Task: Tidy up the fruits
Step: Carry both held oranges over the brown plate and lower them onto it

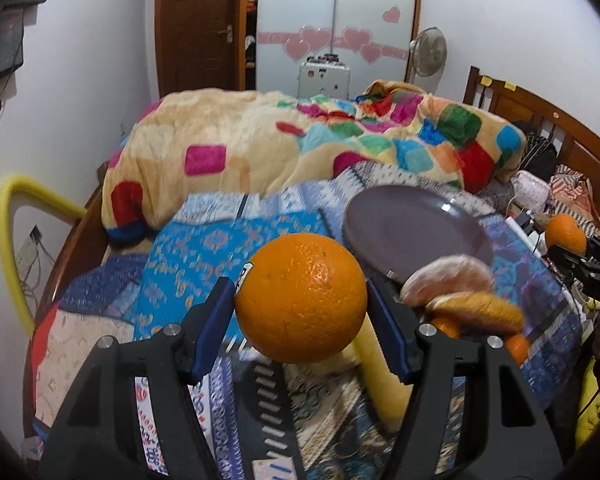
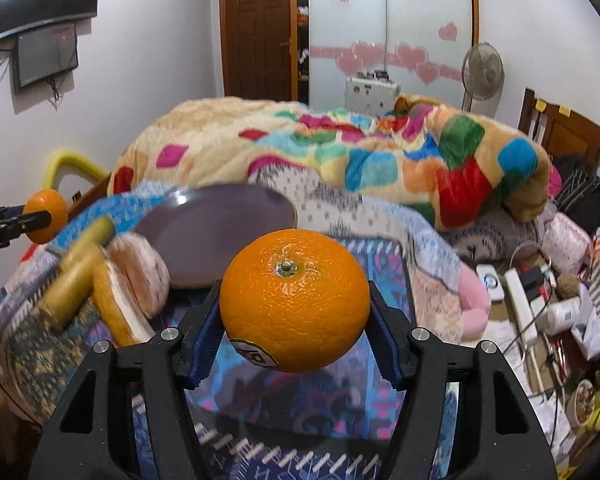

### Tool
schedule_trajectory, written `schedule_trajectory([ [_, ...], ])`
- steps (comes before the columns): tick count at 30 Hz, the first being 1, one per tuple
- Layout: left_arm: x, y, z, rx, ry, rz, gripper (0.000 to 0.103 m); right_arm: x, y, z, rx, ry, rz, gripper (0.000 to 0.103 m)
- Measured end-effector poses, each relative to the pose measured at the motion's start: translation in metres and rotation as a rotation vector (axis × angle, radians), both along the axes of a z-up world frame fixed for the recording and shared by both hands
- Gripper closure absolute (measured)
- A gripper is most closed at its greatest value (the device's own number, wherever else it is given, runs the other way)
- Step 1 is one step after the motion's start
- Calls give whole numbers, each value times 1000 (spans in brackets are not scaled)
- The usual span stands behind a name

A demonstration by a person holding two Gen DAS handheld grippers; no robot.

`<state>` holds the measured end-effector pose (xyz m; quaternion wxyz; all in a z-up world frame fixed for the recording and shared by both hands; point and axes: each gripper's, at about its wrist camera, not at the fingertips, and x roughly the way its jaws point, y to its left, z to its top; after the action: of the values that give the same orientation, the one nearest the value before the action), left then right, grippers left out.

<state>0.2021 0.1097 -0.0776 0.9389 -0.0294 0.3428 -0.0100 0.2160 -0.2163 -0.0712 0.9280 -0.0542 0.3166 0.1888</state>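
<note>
My left gripper [image 1: 300,300] is shut on an orange [image 1: 301,297] with a sticker and holds it above the patterned blue cloth. My right gripper [image 2: 295,302] is shut on a second orange [image 2: 295,300], stem toward the camera. Each held orange shows in the other view, the right one [image 1: 566,233] and the left one [image 2: 48,216]. A grey plate [image 1: 416,226] lies ahead on the cloth, also in the right wrist view [image 2: 220,236]. Beside it lie bread rolls [image 1: 460,294], small oranges [image 1: 518,348] and a yellow piece [image 1: 380,376].
A bed with a colourful checked blanket [image 1: 300,144] rises behind the cloth. A yellow foam-covered rail [image 1: 8,240] is at the left. Clutter with a power strip [image 2: 522,304] and cables lies at the right by the wooden headboard [image 1: 560,132].
</note>
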Motion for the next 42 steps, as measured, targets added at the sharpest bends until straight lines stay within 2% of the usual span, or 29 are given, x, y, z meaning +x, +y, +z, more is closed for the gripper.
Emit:
schedule_trajectory([
  [6, 17, -18, 22, 9, -51, -23, 37, 12, 11, 22, 2, -81, 6, 42],
  [10, 37, -27, 30, 2, -63, -41, 37, 28, 20, 28, 27, -95, 11, 42],
  [15, 63, -38, 32, -6, -65, -50, 37, 47, 36, 30, 37, -110, 17, 42],
  [20, 91, -47, 24, -15, -33, -60, 37, 68, 55, 24, 4, -104, 27, 42],
  [24, 113, -55, 13, 0, 17, -83, 37, 86, 66, 13, -29, -74, 30, 42],
  [31, 149, -63, -10, -9, 124, -106, 37, 118, 78, -16, -81, 46, 48, 42],
  [37, 175, -71, -26, 48, 194, -114, 37, 129, 86, -34, -113, 127, 86, 42],
  [42, 187, -71, -34, 15, 236, -121, 36, 130, 93, -37, -137, 141, 115, 42],
])
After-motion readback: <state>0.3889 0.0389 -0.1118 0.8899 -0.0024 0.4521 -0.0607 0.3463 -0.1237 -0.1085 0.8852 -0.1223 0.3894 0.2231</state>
